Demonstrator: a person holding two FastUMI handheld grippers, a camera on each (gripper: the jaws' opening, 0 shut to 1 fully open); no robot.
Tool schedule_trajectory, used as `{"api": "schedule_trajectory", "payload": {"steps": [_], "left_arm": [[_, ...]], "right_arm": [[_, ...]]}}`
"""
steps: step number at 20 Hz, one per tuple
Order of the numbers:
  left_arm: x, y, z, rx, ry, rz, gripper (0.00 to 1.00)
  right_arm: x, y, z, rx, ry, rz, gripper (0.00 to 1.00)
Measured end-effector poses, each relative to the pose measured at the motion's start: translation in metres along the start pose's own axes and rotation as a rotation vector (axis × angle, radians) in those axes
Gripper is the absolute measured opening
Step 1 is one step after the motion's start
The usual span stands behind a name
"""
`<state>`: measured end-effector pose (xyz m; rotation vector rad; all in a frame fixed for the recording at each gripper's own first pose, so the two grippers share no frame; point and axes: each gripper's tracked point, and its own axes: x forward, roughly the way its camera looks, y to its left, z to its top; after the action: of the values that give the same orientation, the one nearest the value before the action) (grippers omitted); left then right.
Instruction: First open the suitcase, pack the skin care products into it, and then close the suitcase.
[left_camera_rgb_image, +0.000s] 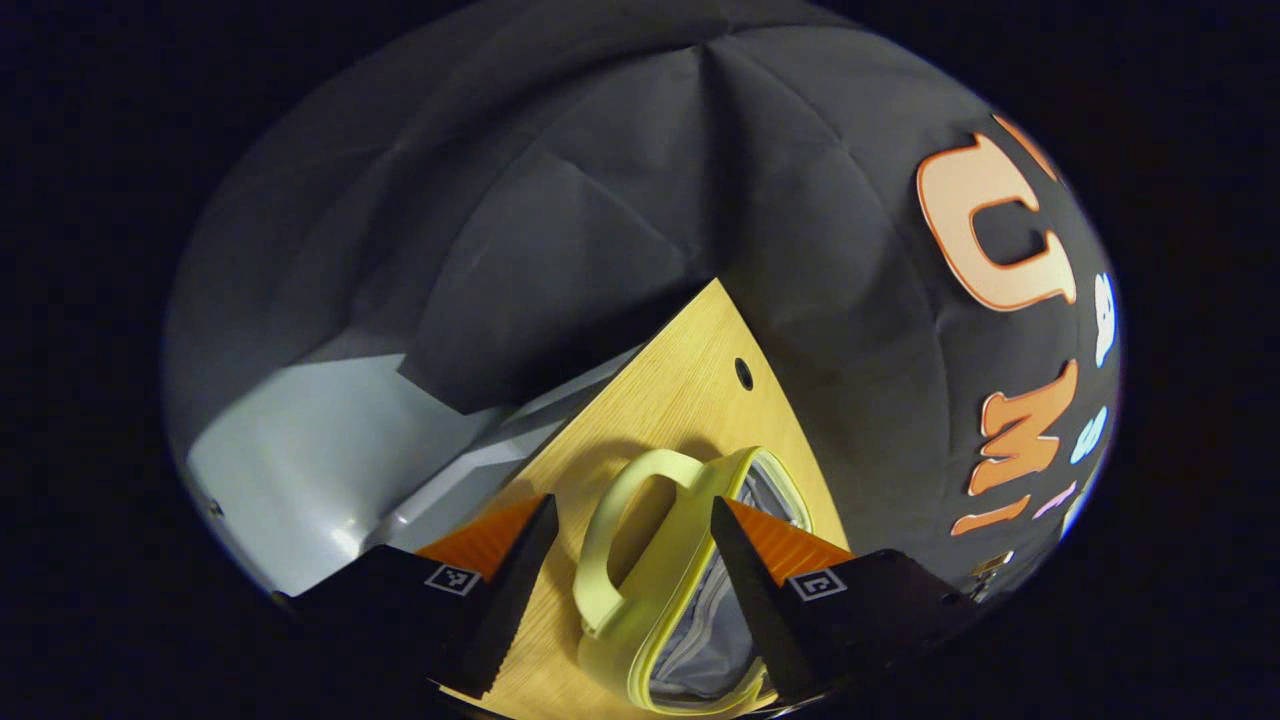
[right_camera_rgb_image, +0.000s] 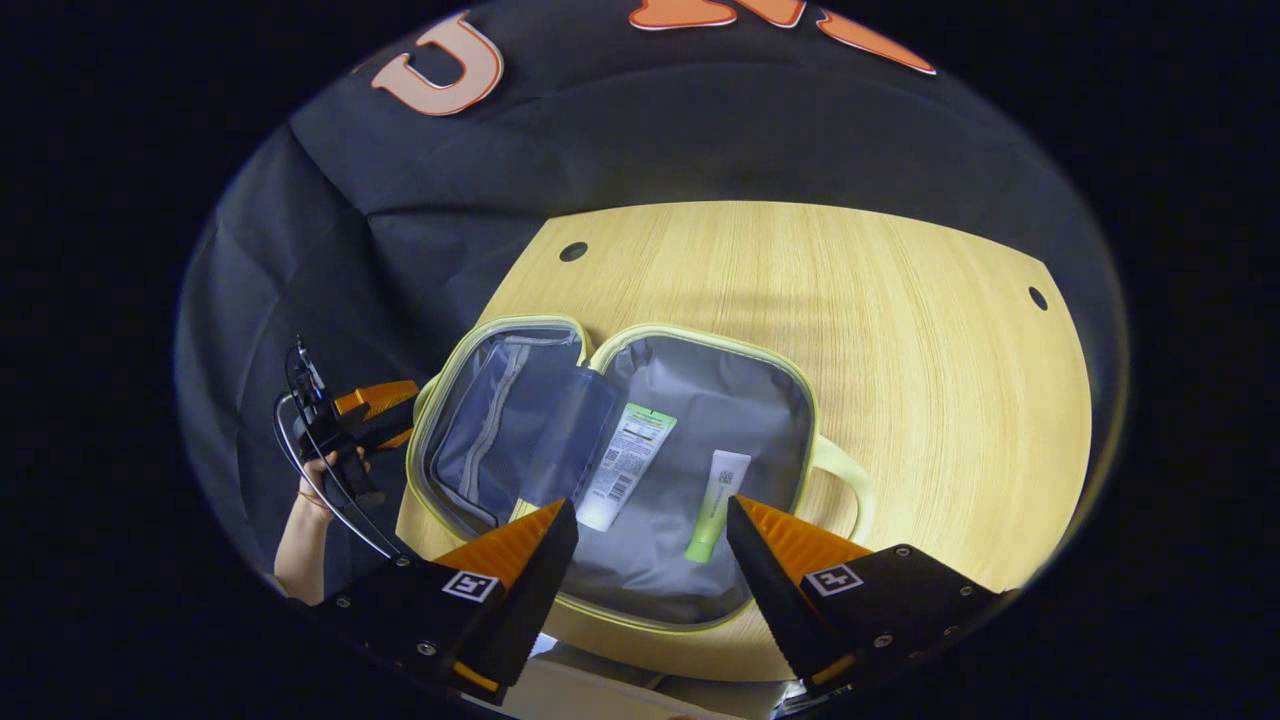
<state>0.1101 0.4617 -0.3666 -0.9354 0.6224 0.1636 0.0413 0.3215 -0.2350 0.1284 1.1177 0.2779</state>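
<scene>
Two tubes (right_camera_rgb_image: 630, 465) inside the open suitcase (right_camera_rgb_image: 690, 590) on the table (right_camera_rgb_image: 900, 350), both tongs (left_camera_rgb_image: 630, 585) (right_camera_rgb_image: 650, 570) wide and empty.

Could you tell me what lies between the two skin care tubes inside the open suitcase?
Only bare grey lining: in the right gripper view, the white tube and green-capped tube lie apart in the suitcase.

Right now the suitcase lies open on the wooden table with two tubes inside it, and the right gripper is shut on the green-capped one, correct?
Not quite. The right gripper is open and holds nothing, as the right gripper view shows. The suitcase does lie open on the wooden table, with the green-capped tube and the other tube lying inside.
</scene>
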Motion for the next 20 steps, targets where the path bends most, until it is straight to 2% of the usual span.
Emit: {"api": "schedule_trajectory", "payload": {"steps": [2, 4, 5, 7, 8, 9, 13, 18, 20], "left_arm": [[0.004, 0.003, 0.001, -0.031, -0.004, -0.018, 0.94], [0.009, 0.016, 0.003, -0.064, -0.015, 0.033, 0.51], [0.009, 0.012, 0.001, -0.069, -0.007, 0.007, 0.3], [0.019, 0.003, 0.01, -0.074, -0.018, -0.048, 0.26], [0.014, -0.002, 0.005, -0.078, -0.024, -0.064, 0.1], [0.001, -0.006, 0.003, -0.073, -0.027, -0.067, 0.06], [-0.01, -0.018, 0.007, -0.004, -0.035, -0.033, 0.06], [-0.038, -0.057, 0.025, 0.158, -0.062, 0.023, 0.06], [-0.053, -0.076, 0.024, 0.248, -0.042, 0.094, 0.05]], "right_arm": [[0.0, -0.001, 0.0, 0.014, 0.001, -0.001, 0.96], [0.0, -0.002, 0.002, 0.02, -0.003, -0.004, 0.96], [0.0, -0.003, 0.002, 0.021, -0.003, -0.006, 0.96], [0.0, -0.003, 0.002, 0.023, -0.002, -0.003, 0.96], [0.0, -0.004, 0.001, 0.024, -0.002, -0.004, 0.96], [0.001, -0.005, 0.001, 0.023, -0.002, -0.004, 0.96], [0.0, -0.008, 0.003, 0.028, -0.017, 0.004, 0.96], [-0.01, -0.017, 0.008, 0.024, -0.047, 0.021, 0.96], [-0.015, -0.023, 0.011, 0.021, -0.068, 0.03, 0.96]]}}
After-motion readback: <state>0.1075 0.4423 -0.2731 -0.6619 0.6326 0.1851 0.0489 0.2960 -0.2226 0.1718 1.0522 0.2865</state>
